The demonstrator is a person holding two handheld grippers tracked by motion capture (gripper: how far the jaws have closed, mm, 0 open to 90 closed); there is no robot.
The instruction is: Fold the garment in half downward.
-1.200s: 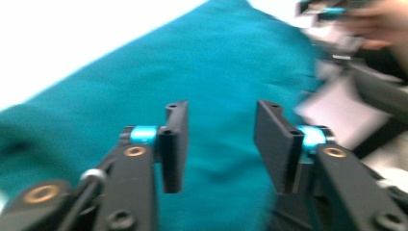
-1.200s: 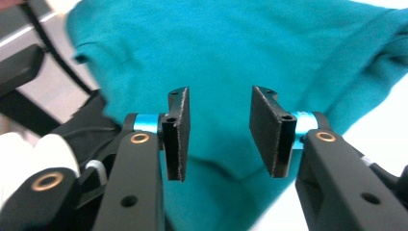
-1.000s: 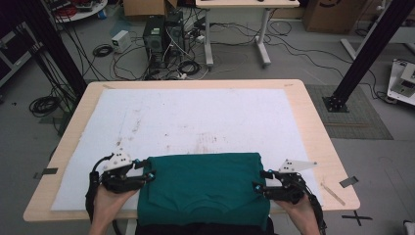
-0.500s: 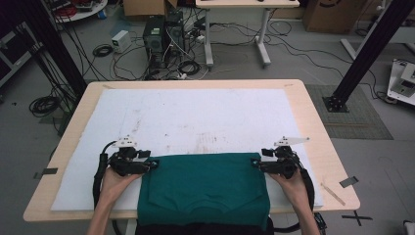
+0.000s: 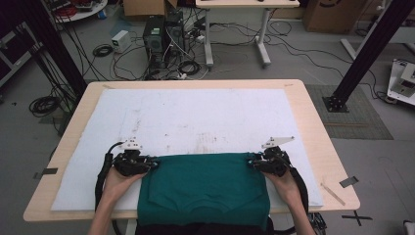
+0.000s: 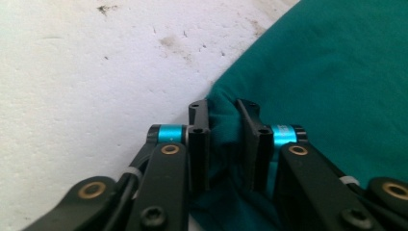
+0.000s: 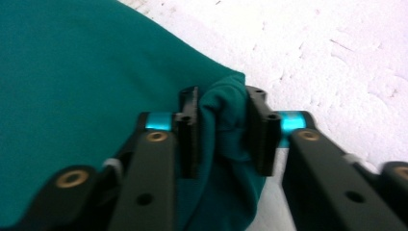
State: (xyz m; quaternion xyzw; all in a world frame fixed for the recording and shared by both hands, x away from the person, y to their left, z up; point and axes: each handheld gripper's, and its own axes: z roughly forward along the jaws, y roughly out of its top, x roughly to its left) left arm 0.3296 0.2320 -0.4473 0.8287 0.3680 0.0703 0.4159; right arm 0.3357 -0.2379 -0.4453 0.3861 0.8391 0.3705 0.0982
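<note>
A dark green garment [image 5: 203,188] lies flat on the white sheet [image 5: 195,117], and its near part hangs over the table's front edge. My left gripper [image 5: 154,164] is at the garment's far left corner and my right gripper [image 5: 251,162] at its far right corner. Both pairs of jaws have just been closing. In the left gripper view, the left gripper [image 6: 223,110] pinches a bunched fold of the green cloth [image 6: 337,72]. In the right gripper view, the right gripper [image 7: 222,98] is shut on a bunched corner of the cloth [image 7: 86,62].
The white sheet covers most of a wooden table [image 5: 313,122] and bears faint dark stains [image 5: 205,142] just beyond the garment. Bits of tape [image 5: 348,181] sit near the table's right edge. A computer tower [image 5: 164,29], cables and black frame posts [image 5: 364,54] stand beyond the table.
Both hands slid away from the person along the garment's sides to its far corners. Both pairs of jaws have closed on the cloth there.
</note>
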